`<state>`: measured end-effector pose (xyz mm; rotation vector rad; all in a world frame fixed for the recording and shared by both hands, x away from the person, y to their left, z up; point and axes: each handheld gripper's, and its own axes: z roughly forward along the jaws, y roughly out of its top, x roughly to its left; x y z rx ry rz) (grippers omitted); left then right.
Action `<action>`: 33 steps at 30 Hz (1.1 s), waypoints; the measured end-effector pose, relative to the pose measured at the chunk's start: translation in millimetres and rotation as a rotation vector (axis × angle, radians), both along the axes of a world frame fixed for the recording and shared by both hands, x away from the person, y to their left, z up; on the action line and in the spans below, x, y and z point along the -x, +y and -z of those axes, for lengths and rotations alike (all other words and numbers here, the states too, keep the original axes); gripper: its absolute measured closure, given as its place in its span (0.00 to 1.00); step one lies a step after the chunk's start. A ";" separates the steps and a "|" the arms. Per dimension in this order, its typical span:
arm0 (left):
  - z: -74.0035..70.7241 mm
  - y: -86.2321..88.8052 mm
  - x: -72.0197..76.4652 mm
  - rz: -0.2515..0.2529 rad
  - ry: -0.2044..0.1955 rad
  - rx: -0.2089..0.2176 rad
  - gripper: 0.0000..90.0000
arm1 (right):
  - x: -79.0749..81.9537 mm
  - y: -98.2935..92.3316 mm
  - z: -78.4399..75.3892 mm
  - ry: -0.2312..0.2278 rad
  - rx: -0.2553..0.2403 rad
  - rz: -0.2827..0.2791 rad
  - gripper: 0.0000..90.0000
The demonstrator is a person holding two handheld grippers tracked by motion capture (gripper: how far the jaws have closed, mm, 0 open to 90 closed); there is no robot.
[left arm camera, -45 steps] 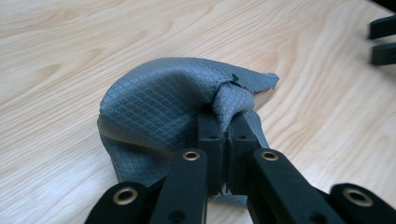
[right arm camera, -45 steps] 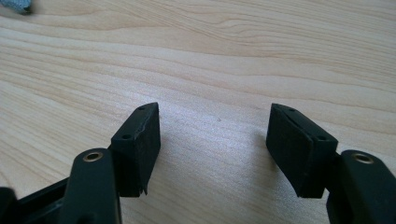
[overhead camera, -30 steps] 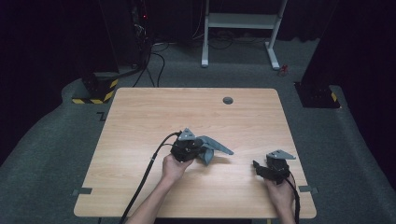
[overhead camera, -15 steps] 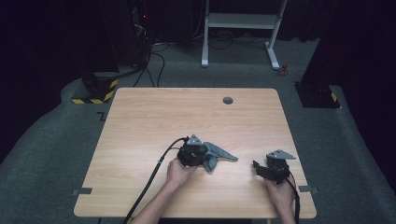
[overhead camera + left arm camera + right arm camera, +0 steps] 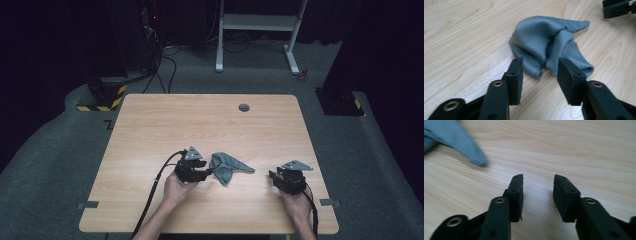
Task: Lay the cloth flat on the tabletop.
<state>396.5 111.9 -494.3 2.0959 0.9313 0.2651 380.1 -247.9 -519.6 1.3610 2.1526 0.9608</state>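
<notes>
Grey cloth (image 5: 227, 167) lies crumpled mid-table, just ahead of my left gripper (image 5: 540, 72). Its jaws have just been opening; they now stand apart, with a cloth fold reaching between the tips but not pinched. Right gripper (image 5: 537, 186): jaws have just been closing, still apart over bare table (image 5: 150, 125), nothing between. I judge the cloth light, limp and thin, and no risk to it; best pinched at the free corner. Wide bare room ahead; near edge close.
</notes>
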 end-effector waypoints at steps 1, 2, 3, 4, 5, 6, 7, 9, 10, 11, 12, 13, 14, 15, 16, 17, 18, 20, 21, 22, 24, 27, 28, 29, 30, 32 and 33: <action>1.1 -0.4 -1.0 0.001 -0.004 -0.010 0.65 | 0.6 3.8 -1.2 -0.009 -0.015 -0.025 0.71; 1.1 -0.4 -1.0 0.001 -0.004 -0.010 0.67 | 0.6 3.8 -1.2 -0.009 -0.015 -0.025 0.71; 4.2 -3.1 -2.3 -0.005 0.004 -0.012 0.68 | 1.1 14.1 -5.0 -0.020 -0.036 -0.069 0.73; 6.0 -4.4 -3.6 -0.004 0.003 -0.019 0.68 | 0.3 19.3 -6.7 -0.023 -0.053 -0.095 0.74; 8.0 -6.5 -4.2 -0.007 0.009 -0.019 0.68 | -0.8 24.6 -8.2 -0.030 -0.061 -0.112 0.74; 8.0 -6.5 -4.2 -0.007 0.009 -0.019 0.68 | -0.8 24.6 -8.2 -0.030 -0.061 -0.112 0.74; 9.9 -8.3 -5.1 -0.006 0.010 -0.021 0.68 | -4.8 35.3 -10.6 -0.029 -0.061 -0.141 0.75; 12.8 -14.0 -7.8 -0.006 0.012 -0.020 0.68 | -9.6 45.1 -10.6 -0.017 -0.061 -0.173 0.77; 12.8 -15.4 -8.5 -0.010 0.013 -0.018 0.67 | -11.3 49.6 -9.7 -0.020 -0.049 -0.189 0.77; 12.5 -16.4 -9.7 -0.011 0.010 -0.019 0.66 | -12.8 53.9 -8.5 -0.009 -0.044 -0.199 0.78; 12.2 -17.6 -10.8 -0.013 0.014 -0.016 0.65 | -14.7 57.6 -7.0 0.001 -0.039 -0.209 0.78; 11.7 -18.3 -12.2 -0.014 0.007 -0.019 0.64 | -16.3 60.8 -5.5 0.008 -0.029 -0.217 0.78; 11.7 -18.3 -12.2 -0.014 0.007 -0.019 0.64 | -16.3 60.8 -5.5 0.008 -0.029 -0.217 0.78; 11.3 -19.6 -13.3 -0.019 0.008 -0.011 0.64 | -18.7 66.3 -3.0 0.015 -0.006 -0.225 0.78; 11.0 -21.2 -15.2 -0.023 0.005 -0.009 0.65 | -19.7 67.3 -2.5 0.016 0.004 -0.229 0.78; 11.3 -22.1 -16.1 -0.025 0.005 -0.012 0.66 | -20.9 68.6 -1.8 0.018 0.012 -0.229 0.80; 11.7 -23.2 -17.1 -0.028 0.005 -0.014 0.68 | -21.8 69.4 -1.3 0.021 0.021 -0.232 0.82; 12.0 -24.6 -19.2 -0.022 0.008 -0.020 0.76 | -23.1 70.1 -1.7 0.010 0.045 -0.241 0.91; 11.6 -26.0 -19.1 -0.023 0.004 -0.024 0.82 | -23.3 70.0 -2.5 0.016 0.049 -0.243 0.97; 10.3 -26.5 -19.1 -0.017 -0.005 -0.031 0.88 | -23.6 69.4 -3.5 0.015 0.051 -0.250 0.99; 8.6 -26.5 -18.8 -0.017 -0.016 -0.034 0.98 | -23.6 67.8 -6.6 0.016 0.037 -0.257 0.99; -0.8 -24.0 -19.8 -0.021 -0.045 -0.022 0.99 | -23.1 64.2 -13.8 0.009 0.009 -0.260 0.99; -2.1 -22.8 -20.8 -0.026 -0.054 -0.019 0.99 | -23.5 63.8 -15.9 0.005 0.000 -0.258 0.99; -2.2 -21.8 -22.2 -0.029 -0.047 -0.009 0.99 | -24.6 63.5 -18.0 0.003 0.001 -0.258 0.99; -2.2 -21.8 -22.2 -0.029 -0.047 -0.009 0.99 | -24.6 63.5 -18.0 0.003 0.001 -0.258 0.99; 2.7 -18.8 -28.2 -0.050 -0.018 -0.009 0.99 | -31.5 63.1 -21.1 0.021 -0.010 -0.234 0.99; 4.7 -17.9 -29.7 -0.064 -0.019 -0.014 0.98 | -35.0 62.6 -20.3 0.027 -0.014 -0.226 0.99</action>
